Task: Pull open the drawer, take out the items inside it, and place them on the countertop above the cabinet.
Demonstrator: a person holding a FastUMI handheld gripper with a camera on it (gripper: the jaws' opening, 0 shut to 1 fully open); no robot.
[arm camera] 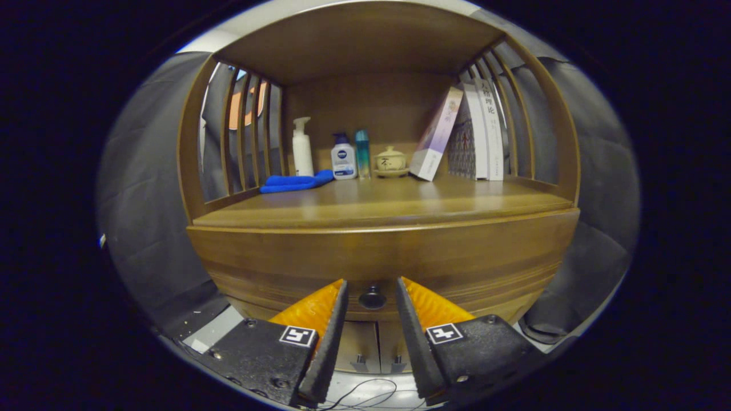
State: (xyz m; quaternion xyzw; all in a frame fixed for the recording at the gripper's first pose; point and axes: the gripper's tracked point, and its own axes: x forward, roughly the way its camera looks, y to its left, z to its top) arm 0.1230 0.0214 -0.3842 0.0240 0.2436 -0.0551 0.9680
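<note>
Drawer (382, 265) shut, a curved wood front with grain bands, just under the desk (388, 208) of a wooden cabinet. Small round dark knob (372, 297) at its lower middle, sitting in the gap between the two fingers, no contact visible. Hand-held gripper (371, 285) spread wide, tips flanking the knob, ribbed pads facing inward, square marker tags on both finger bases.

Desk is smooth brown wood, glossy, with a rounded front edge. At its back, left to right: folded blue cloth (296, 182), soft and fuzzy; tall white pump bottle (302, 147); short white bottle with blue cap (344, 158); slim teal tube (362, 152); small cream lidded cup on a saucer (390, 160). Right of that, one book (437, 134) leaning tilted against upright books (482, 131).

Vertical wooden slats (248, 128) close both sides, wood roof panel above. Below the drawer, two cabinet doors (377, 345) with small metal pulls. Dark grey cloth hangs around the cabinet; pale floor with a thin black cable (365, 394) beneath the fingers.
</note>
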